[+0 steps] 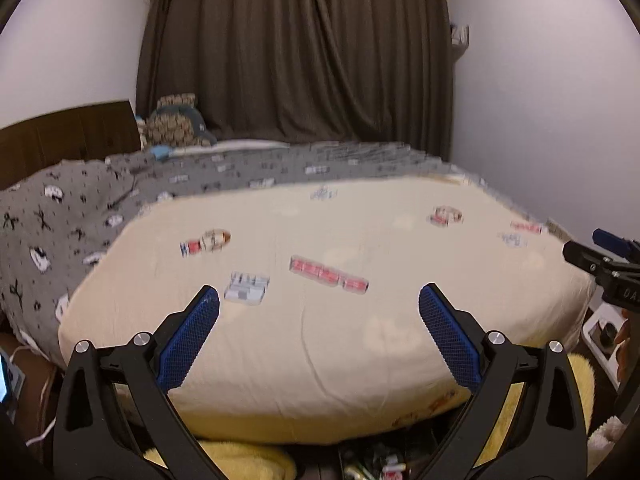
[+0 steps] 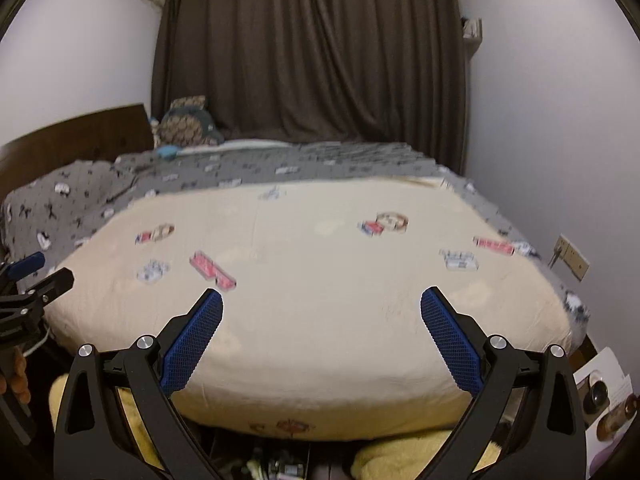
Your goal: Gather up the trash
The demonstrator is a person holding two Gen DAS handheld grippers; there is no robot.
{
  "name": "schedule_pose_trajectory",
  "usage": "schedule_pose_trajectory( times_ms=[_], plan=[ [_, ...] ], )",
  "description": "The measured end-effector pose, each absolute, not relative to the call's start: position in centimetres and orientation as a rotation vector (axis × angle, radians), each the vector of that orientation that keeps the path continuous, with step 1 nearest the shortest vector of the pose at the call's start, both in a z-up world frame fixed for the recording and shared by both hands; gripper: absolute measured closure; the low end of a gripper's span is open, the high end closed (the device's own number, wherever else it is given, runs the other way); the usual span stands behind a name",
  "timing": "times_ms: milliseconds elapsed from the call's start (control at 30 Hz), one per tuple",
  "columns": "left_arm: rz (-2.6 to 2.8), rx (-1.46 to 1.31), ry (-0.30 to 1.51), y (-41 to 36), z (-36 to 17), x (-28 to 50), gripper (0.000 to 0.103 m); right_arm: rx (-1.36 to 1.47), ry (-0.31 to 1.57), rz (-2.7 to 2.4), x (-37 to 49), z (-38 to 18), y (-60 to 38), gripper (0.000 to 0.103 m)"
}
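My left gripper [image 1: 319,300] is open and empty, held above the near end of a bed with a cream cover [image 1: 360,340]. My right gripper [image 2: 321,302] is open and empty too, over the same cream cover [image 2: 320,340]. The other gripper shows at the right edge of the left wrist view [image 1: 608,264] and at the left edge of the right wrist view [image 2: 28,280]. The cover carries printed pictures, such as a red strip [image 1: 328,274]. I see no loose trash on the bed. Small litter [image 1: 384,466] lies on the floor under the bed's near edge; it also shows in the right wrist view [image 2: 276,468].
A grey patterned duvet [image 1: 80,208] lies on the bed's far and left side. A patterned cushion [image 1: 176,124] sits by the dark curtain [image 1: 296,52]. A yellow towel [image 1: 240,460] lies on the floor. A low shelf with bottles [image 2: 608,400] stands at the right.
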State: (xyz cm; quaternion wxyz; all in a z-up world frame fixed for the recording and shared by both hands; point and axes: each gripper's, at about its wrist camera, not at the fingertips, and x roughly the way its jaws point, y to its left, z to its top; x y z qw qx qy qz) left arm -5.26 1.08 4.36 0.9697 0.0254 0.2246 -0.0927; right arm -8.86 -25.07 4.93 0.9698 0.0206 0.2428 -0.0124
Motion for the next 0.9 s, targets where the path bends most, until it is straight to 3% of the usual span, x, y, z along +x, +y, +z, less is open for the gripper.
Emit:
schedule_pose_trajectory(
  times_ms=[900],
  plan=[
    [-0.191,0.011,0.479,-0.5,3.2,-5.5,0.008,0.048,0.522,-0.080,-9.1,4.7,-23.5,0.004]
  ],
)
